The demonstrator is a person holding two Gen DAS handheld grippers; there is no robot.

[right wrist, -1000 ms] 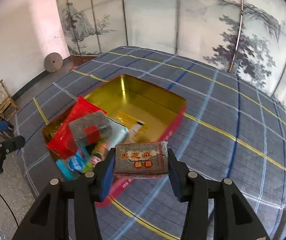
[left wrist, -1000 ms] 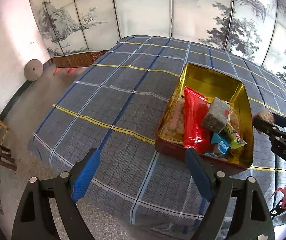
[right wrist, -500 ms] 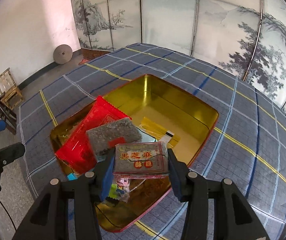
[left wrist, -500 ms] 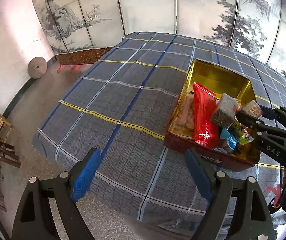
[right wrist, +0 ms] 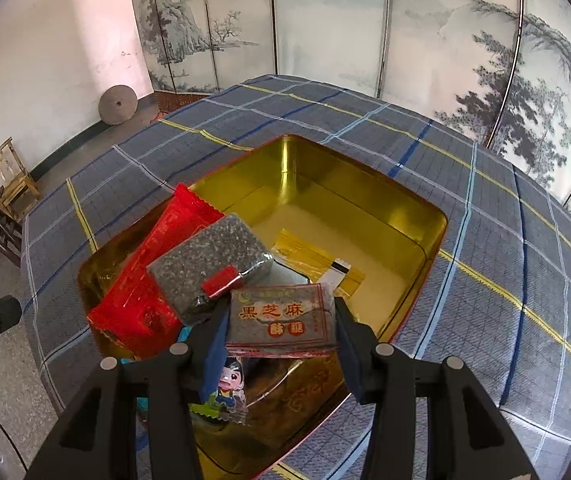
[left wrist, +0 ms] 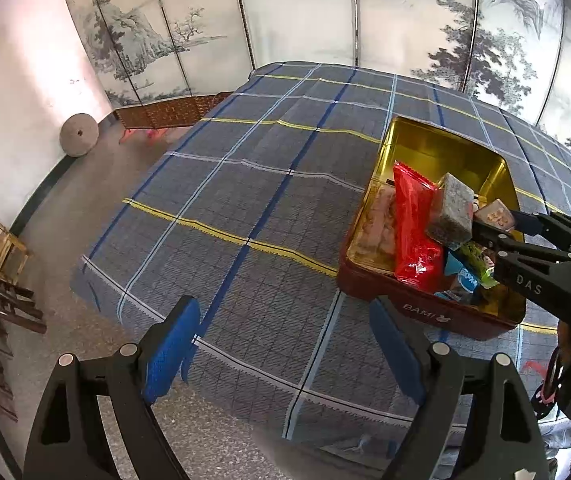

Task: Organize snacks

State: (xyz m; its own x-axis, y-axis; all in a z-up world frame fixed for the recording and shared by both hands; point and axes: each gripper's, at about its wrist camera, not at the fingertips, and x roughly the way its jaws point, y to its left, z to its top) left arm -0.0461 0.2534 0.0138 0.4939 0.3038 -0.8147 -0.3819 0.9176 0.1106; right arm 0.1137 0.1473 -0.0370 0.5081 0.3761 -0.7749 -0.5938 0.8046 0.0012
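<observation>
Gold-lined tin (right wrist: 365,200), red outside, stands on a desk (left wrist: 245,184) covered with a blue-grey checked cloth; items are listed left to right as seen from the right wrist camera. At the far left edge, part of the left gripper (left wrist: 281,352) shows; in its own view its blue-padded jaws stand wide apart with nothing between them, over the near edge of the desk and well apart from the tin. Inside the tin, the left half is filled: a red packet (right wrist: 157,276) lies along the left wall, a grey speckled block with a red label (right wrist: 213,260) leans on it, and small blue and green wrappers (left wrist: 465,272) sit beneath. Next, the right gripper (right wrist: 281,332) holds a flat black-sesame packet (right wrist: 281,316), jaws closed on its two side edges, above the tin's near corner. Further right, a yellow sachet (right wrist: 317,256) lies on the tin floor; the rest of the right half is bare. By this view, sorting is well advanced: several snacks are stowed, the held packet awaits release, and no loose snack is visible on the cloth.
</observation>
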